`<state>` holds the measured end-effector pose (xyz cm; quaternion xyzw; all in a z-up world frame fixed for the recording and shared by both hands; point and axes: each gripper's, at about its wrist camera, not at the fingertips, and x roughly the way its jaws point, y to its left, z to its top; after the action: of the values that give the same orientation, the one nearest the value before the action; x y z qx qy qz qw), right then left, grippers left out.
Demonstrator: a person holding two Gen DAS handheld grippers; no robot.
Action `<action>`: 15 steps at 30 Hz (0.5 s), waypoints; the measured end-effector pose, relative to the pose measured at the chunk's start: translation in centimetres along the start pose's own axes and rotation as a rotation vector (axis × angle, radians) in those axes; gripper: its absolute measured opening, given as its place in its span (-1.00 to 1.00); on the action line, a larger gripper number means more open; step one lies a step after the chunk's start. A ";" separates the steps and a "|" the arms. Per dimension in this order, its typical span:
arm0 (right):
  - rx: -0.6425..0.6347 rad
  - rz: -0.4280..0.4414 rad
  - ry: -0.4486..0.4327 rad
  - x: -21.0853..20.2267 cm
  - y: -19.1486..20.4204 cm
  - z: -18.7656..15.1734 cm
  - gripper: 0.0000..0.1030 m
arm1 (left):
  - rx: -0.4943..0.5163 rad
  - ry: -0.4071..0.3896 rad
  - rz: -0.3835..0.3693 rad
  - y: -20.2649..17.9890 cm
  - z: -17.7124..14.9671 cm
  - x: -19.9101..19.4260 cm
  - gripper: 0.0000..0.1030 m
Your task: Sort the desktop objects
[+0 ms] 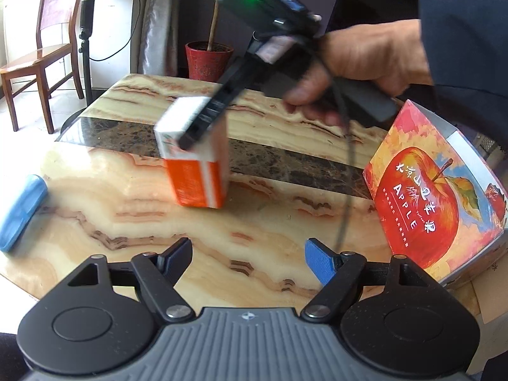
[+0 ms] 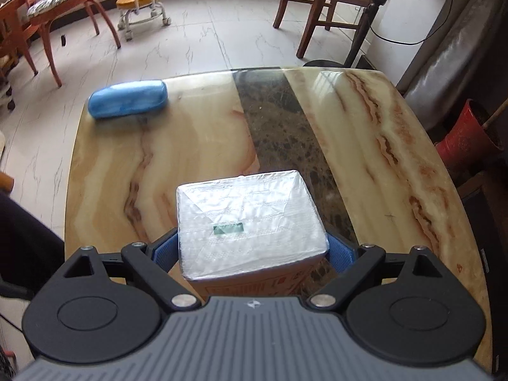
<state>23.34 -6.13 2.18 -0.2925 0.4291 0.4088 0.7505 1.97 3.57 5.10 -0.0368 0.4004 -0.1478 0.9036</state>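
desk [image 2: 203, 146]: marble-patterned slab with a dark band across the middle, carrying all three things

apple box [image 1: 422, 203]: printed carton at the right edge of the desk in the left wrist view, tilted, well apart from the tissue pack; open or shut, cannot tell

tissue pack [image 2: 250, 219]: orange and white, wrapped in glossy film, upright near the middle of the desk at the rim of the dark band; lifted or resting on its base, not clear

right tool [image 2: 252, 249]: pinching the tissue pack, one blue pad on each side near the upper end, held by a hand [image 1: 371, 60]

left tool [image 1: 247, 255]: spread wide, holding nothing, low over the near edge of the desk

blue case [image 2: 127, 98]: lying flat at the far left corner, close to the rim, apart from everything else

stage: pack in the grip, fitting either a pick-up or a set-down; destination not shown

risk, slip: slick film and a high grip, so likely sliding or swinging between the pads

risk, crush: soft pack, likely to dent under a harder squeeze

risk, knock: blue case near the rim, easily pushed off by a careless sweep
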 end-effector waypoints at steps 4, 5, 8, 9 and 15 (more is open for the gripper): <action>0.127 -0.002 -0.002 -1.0 -0.9 -1.9 0.83 | 0.006 -0.001 -0.003 -0.4 0.0 0.2 0.53; 0.174 -0.004 -0.016 -1.5 -1.2 -2.3 0.83 | 0.010 -0.001 -0.004 -0.5 0.0 0.2 0.53; 0.317 -0.010 -0.058 -2.8 -2.2 -3.2 0.83 | 0.019 -0.001 -0.004 -0.9 0.0 0.3 0.53; 0.364 -0.012 -0.071 -3.3 -2.5 -3.6 0.83 | 0.022 -0.001 -0.003 -0.9 0.0 0.3 0.53; 0.726 -0.049 -0.184 -8.1 -5.3 -5.0 0.79 | 0.041 -0.002 0.000 -1.5 0.0 0.5 0.53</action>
<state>23.46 -15.64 7.48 0.0203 0.4699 0.2367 0.8501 1.91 1.97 5.02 -0.0184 0.3962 -0.1558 0.9047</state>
